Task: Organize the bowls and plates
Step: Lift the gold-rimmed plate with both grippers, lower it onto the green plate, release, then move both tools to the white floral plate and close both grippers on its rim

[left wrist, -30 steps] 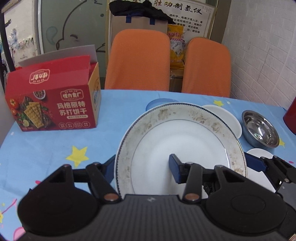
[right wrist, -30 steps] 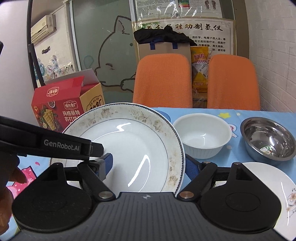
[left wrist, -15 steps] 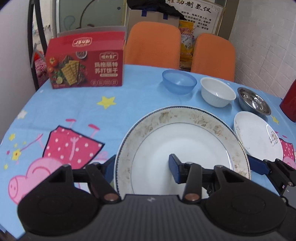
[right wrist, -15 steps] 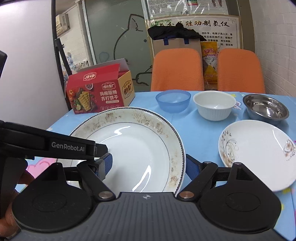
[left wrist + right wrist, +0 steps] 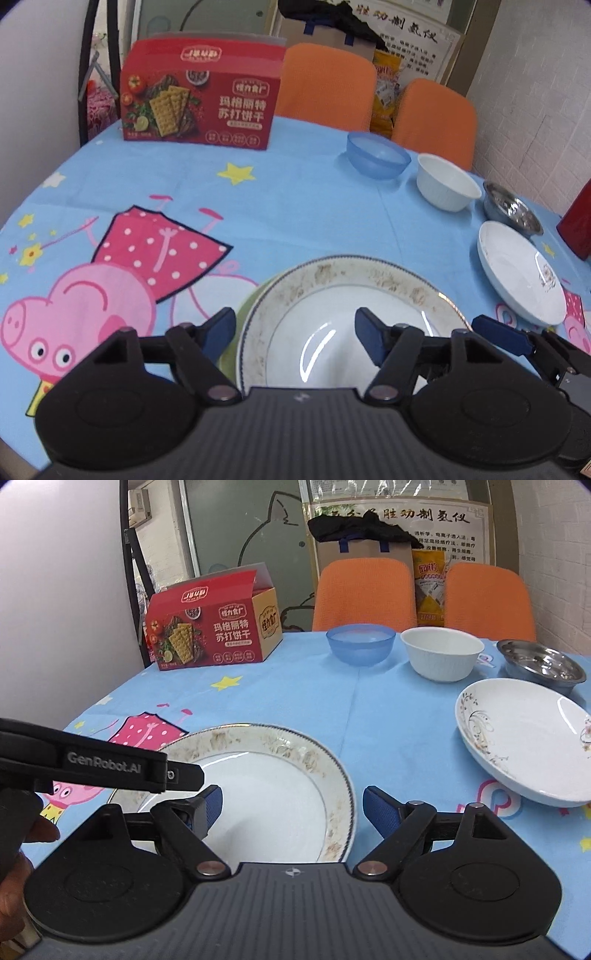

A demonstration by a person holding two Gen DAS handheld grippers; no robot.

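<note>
A large white plate with a worn gold rim [image 5: 332, 288] [image 5: 258, 746] lies flat near the table's front edge. A pale green sliver [image 5: 236, 325] shows under its left edge. My left gripper [image 5: 295, 332] straddles the plate's left rim; its jaws are opening and the outer pad stands off the rim. My right gripper [image 5: 291, 808] straddles the right rim, one finger over the plate's well and one just outside the edge, as wide as before. Further back stand a blue bowl [image 5: 360, 644], a white bowl [image 5: 441, 657], a steel bowl [image 5: 541, 662] and a smaller flowered plate [image 5: 524, 738].
A red cracker box [image 5: 199, 103] stands at the back left of the blue cartoon tablecloth [image 5: 258, 206]. Two orange chairs [image 5: 364, 590] are behind the table. A dark red object [image 5: 578, 218] stands at the right edge. A hand [image 5: 14, 867] holds the left gripper.
The large plate went from tilted above the bowls to flat on the table near the front. Both grippers pulled back and down with it. The left jaws have widened.
</note>
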